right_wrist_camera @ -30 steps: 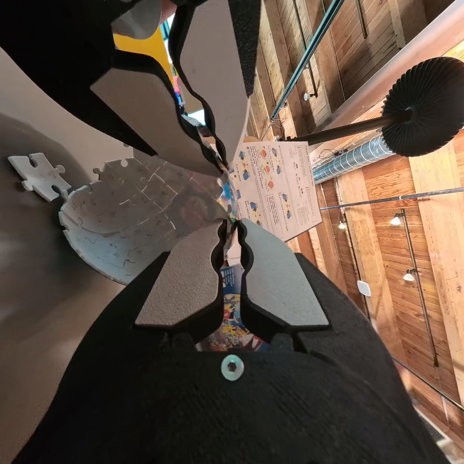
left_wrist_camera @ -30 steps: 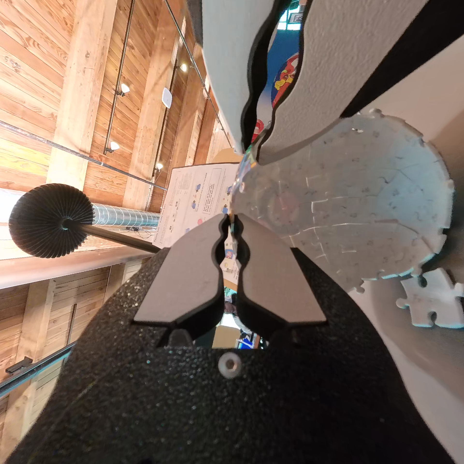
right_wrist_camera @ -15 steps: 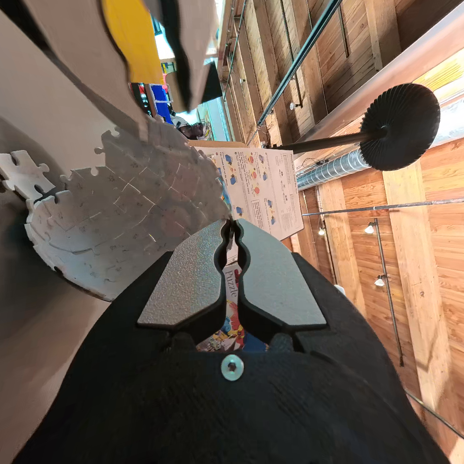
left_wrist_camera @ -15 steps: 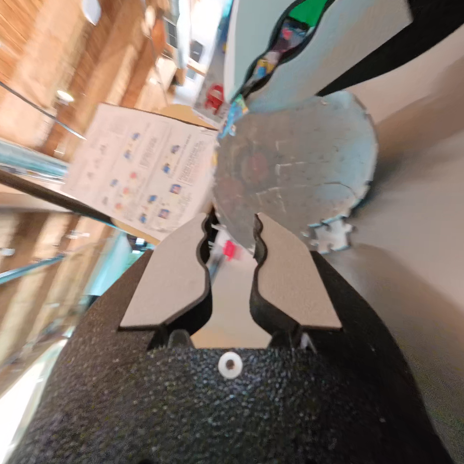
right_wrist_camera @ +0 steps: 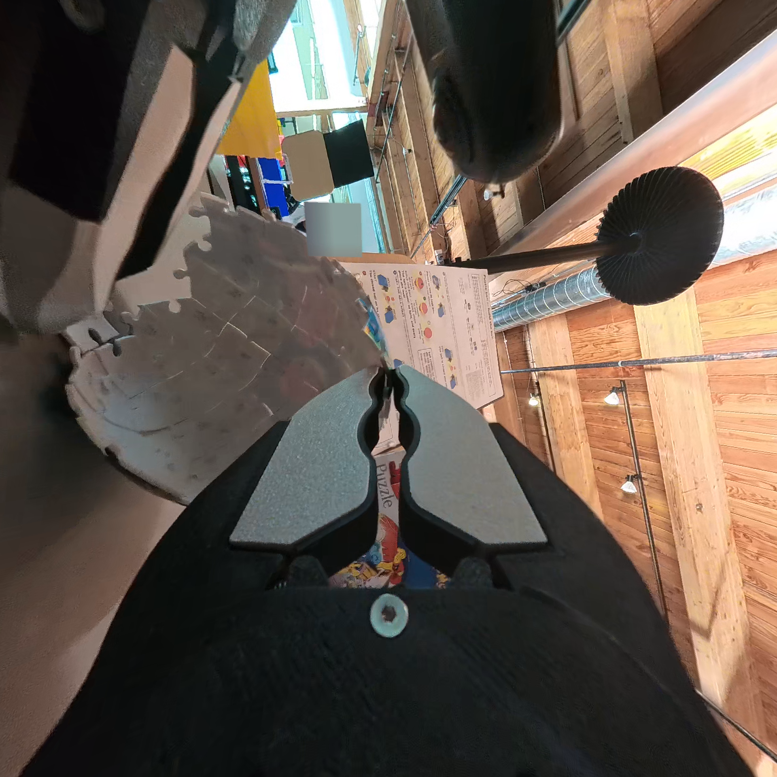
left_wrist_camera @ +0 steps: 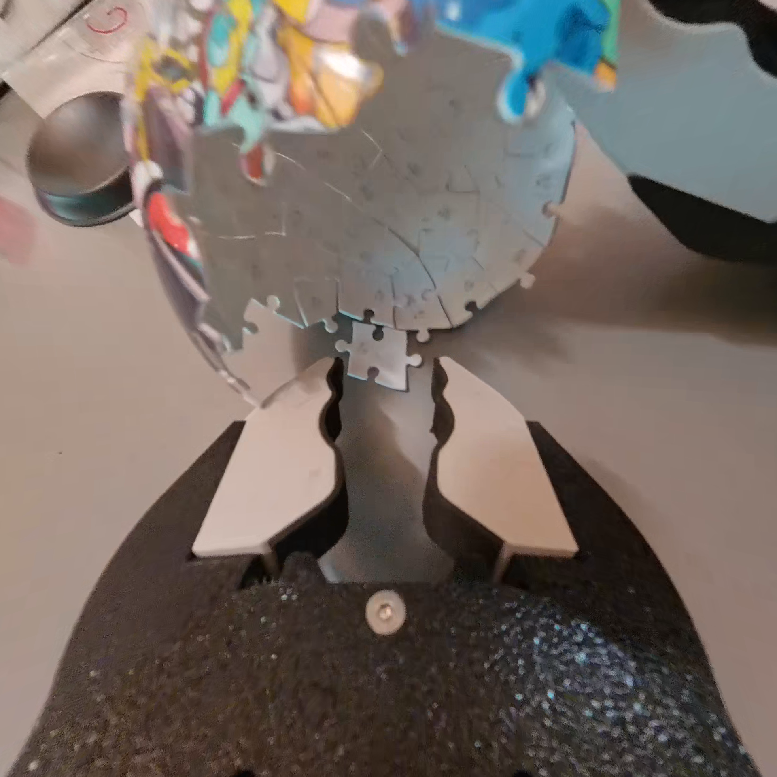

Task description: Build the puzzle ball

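On the plain beige tabletop (left_wrist_camera: 75, 420) sits the half-built puzzle ball (left_wrist_camera: 378, 235), a curved shell with its grey inner face turned toward both cameras and its colourful printed outside showing along the upper left edge in the left wrist view. A loose puzzle piece (left_wrist_camera: 380, 357), grey side up, lies touching the shell's lower rim, just ahead of the left gripper (left_wrist_camera: 384, 374), whose jaws stand released with a clear gap and nothing between them. The piece sits in front of that gap, not inside it. A round dark object (left_wrist_camera: 80, 168), blurred, rests on the tabletop to the left of the shell. The right gripper (right_wrist_camera: 390, 374) has its jaws clenched on the shell's rim, and the shell leans out to the left of them. Behind the shell stands a printed instruction sheet (right_wrist_camera: 450, 332), and a colourful puzzle box (right_wrist_camera: 387, 551) shows between the right fingers. The room has warm wooden plank walls (right_wrist_camera: 672, 462), a ribbed silver duct (right_wrist_camera: 546, 298), small spotlights on a rail, and a black pleated disc (right_wrist_camera: 660, 235) on a rod.
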Motion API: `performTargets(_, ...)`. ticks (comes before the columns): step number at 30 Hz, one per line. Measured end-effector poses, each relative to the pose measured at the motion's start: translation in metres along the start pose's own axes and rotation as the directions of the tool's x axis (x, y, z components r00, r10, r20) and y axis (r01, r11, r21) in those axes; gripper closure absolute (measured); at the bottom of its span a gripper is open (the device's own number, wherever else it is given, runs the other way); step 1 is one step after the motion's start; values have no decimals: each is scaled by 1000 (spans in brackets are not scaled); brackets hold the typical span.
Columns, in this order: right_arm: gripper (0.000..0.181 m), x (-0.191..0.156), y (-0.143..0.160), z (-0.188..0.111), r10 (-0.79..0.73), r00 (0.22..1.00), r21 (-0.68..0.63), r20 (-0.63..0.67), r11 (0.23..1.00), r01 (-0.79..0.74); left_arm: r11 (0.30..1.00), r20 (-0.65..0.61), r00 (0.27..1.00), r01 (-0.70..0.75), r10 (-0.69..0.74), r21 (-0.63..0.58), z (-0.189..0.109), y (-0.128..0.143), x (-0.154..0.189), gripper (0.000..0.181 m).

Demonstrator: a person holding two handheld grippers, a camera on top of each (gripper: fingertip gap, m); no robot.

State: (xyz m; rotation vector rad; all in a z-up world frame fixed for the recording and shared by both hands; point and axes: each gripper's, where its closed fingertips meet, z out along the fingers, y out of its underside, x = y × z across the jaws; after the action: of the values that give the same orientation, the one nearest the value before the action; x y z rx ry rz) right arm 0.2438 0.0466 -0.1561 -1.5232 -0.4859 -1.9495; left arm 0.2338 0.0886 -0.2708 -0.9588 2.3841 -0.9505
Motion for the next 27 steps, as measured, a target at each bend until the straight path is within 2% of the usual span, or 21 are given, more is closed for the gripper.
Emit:
performTargets(4, 177, -1, -4, -1, 23, 1000, 8, 8, 1000, -23, 999, -8, 999, 43, -43, -19, 3, 1, -4, 135)
performTargets(8, 176, -3, -6, -2, 45, 999, 11, 16, 999, -45, 992, -44, 992, 116, -118, -40, 5, 4, -2, 145)
performTargets(17, 174, -4, -7, -9, 95, 995, -5, 34, 995, -95, 993, -23, 994, 110, -111, -44, -1, 8, 4, 147)
performTargets(24, 173, -5, -11, -12, 140, 989, -3, 46, 990, -140, 999, -7, 1000, 6, -6, -40, -8, 10, 15, 148)
performTargets(27, 173, -5, -12, -13, 142, 989, 0, 48, 990, -142, 1000, -2, 1000, 6, -6, -30, -6, 4, 14, 148)
